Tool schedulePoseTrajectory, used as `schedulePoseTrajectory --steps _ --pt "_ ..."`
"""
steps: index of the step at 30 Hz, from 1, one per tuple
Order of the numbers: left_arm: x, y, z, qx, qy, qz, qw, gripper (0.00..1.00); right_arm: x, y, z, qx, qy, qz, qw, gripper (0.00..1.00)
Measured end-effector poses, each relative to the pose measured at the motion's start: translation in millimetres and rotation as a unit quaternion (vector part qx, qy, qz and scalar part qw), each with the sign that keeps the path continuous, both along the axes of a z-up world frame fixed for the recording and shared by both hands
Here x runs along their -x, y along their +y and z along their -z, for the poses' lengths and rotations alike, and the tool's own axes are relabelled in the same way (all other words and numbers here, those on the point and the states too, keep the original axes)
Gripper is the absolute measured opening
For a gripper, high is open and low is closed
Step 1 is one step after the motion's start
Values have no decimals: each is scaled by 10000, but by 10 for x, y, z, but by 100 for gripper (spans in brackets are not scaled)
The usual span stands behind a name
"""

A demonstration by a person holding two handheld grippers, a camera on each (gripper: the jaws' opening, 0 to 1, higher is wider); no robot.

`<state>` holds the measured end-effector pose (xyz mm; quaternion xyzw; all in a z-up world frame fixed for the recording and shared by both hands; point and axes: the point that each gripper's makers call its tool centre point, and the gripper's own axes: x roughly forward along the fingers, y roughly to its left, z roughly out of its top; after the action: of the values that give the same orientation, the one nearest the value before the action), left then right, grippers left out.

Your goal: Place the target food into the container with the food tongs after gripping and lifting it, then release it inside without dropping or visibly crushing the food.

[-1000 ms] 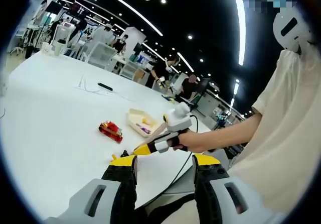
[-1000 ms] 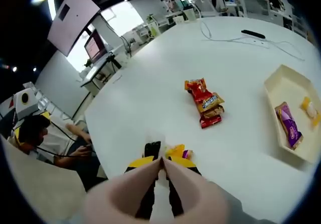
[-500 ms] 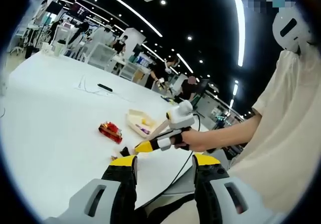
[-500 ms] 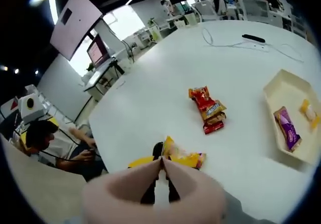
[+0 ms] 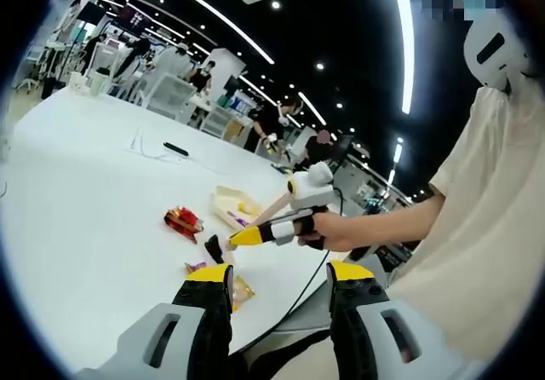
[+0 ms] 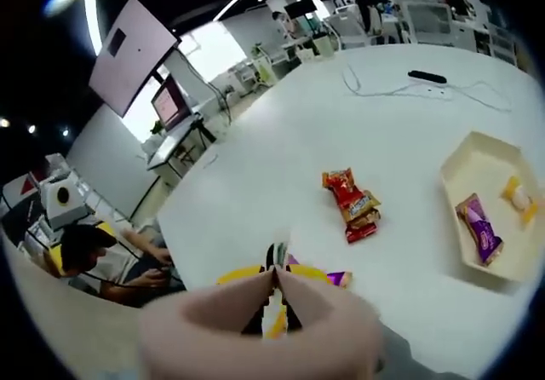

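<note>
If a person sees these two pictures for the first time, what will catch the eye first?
Probably the right gripper, held out by a hand over the white table, its tongs closed on a yellow snack packet. Beyond it lie red snack packets mid-table and a cream tray holding a purple packet.

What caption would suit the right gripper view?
Tongs hold a yellow snack packet above a white table, cream tray waiting nearby.
</note>
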<state>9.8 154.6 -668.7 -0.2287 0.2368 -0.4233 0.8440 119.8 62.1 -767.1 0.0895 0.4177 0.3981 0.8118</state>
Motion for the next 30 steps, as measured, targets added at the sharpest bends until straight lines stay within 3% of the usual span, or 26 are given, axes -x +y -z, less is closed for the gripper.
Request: schedulePoseTrajectory --steps 10,30 --pt "-38 -87 -16 35 -43 116 9999 44 -176 -148 -369 -264 -290 304 9988 8" --pt "-40 -284 -83 19 -170 454 9988 44 -487 -797 -788 -313 -759 1077 9908 8"
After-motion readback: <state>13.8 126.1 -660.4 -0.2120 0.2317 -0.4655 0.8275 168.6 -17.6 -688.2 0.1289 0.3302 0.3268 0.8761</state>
